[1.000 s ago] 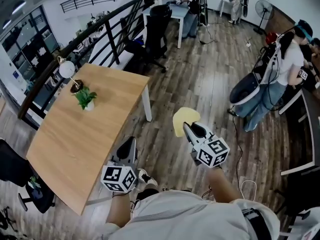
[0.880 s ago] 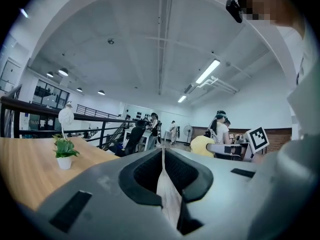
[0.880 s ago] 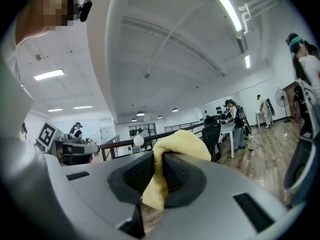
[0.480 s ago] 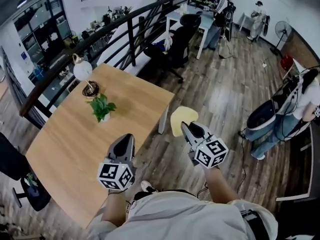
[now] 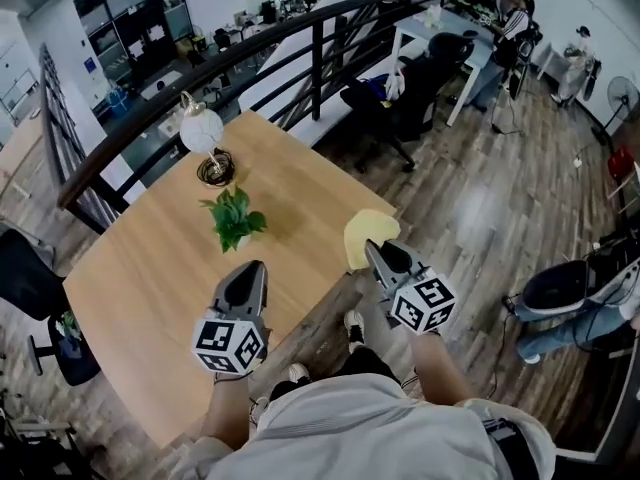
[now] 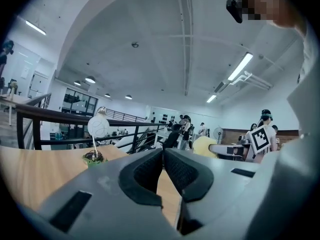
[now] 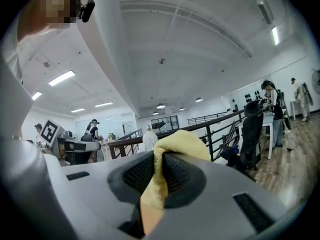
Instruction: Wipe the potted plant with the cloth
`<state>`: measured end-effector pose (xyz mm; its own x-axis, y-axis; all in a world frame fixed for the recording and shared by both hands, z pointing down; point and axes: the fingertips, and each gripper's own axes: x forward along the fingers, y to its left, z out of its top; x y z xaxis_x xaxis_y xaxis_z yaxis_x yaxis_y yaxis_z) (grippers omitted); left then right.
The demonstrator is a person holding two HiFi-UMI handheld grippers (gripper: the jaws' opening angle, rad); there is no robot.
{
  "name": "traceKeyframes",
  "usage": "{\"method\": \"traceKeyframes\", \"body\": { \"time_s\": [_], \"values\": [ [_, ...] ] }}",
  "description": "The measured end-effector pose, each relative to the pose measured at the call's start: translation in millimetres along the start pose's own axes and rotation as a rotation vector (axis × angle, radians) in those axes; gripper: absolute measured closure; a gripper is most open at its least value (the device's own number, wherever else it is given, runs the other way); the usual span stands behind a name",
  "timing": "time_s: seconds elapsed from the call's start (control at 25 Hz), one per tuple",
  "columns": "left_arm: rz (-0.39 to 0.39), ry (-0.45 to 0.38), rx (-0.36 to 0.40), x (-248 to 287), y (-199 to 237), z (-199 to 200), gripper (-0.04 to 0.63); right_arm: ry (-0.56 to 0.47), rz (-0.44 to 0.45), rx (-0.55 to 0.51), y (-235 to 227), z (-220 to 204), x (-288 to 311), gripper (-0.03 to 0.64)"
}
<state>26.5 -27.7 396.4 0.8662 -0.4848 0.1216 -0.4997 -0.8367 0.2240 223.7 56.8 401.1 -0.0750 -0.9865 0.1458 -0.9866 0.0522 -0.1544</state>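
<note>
A small green potted plant [image 5: 235,220] stands near the middle of the wooden table [image 5: 150,298]. My left gripper [image 5: 250,268] hovers over the table just short of the plant, jaws shut with nothing between them; the left gripper view shows its closed pads [image 6: 150,171] and the table beyond. My right gripper [image 5: 376,249] is shut on a yellow cloth [image 5: 368,234], held over the table's right edge; the cloth [image 7: 175,146] bulges out past the jaws in the right gripper view.
A round white lamp [image 5: 203,131] on a dark base stands behind the plant. A black railing [image 5: 300,28] runs along the table's far side. Office chairs [image 5: 415,93], desks and people fill the wooden floor to the right; a dark chair [image 5: 35,298] sits at the left.
Both grippers and the view have swung left from over the floor to the table. The plant now lies just ahead of the left gripper. The cloth stays clamped in the right gripper.
</note>
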Motion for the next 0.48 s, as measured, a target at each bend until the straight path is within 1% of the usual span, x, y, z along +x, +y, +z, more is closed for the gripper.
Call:
{"method": "traceKeyframes", "body": {
  "time_s": [0.16, 0.24, 0.32, 0.4, 0.48],
  "values": [
    [0.151, -0.013, -0.022, 29, 29, 8, 0.568, 0.026, 0.137, 0.006, -29, 4, 63, 0.522],
    [0.199, -0.033, -0.036, 50, 33, 17, 0.568, 0.026, 0.187, -0.008, -50, 16, 85, 0.522],
    [0.253, -0.052, -0.026, 68, 34, 26, 0.568, 0.025, 0.239, -0.012, -71, 28, 109, 0.522],
    [0.328, -0.062, -0.015, 76, 39, 30, 0.568, 0.034, 0.291, -0.006, -87, 33, 133, 0.522],
    [0.400, -0.070, -0.026, 77, 49, 29, 0.568, 0.053, 0.333, 0.001, -97, 32, 153, 0.522]
  ]
}}
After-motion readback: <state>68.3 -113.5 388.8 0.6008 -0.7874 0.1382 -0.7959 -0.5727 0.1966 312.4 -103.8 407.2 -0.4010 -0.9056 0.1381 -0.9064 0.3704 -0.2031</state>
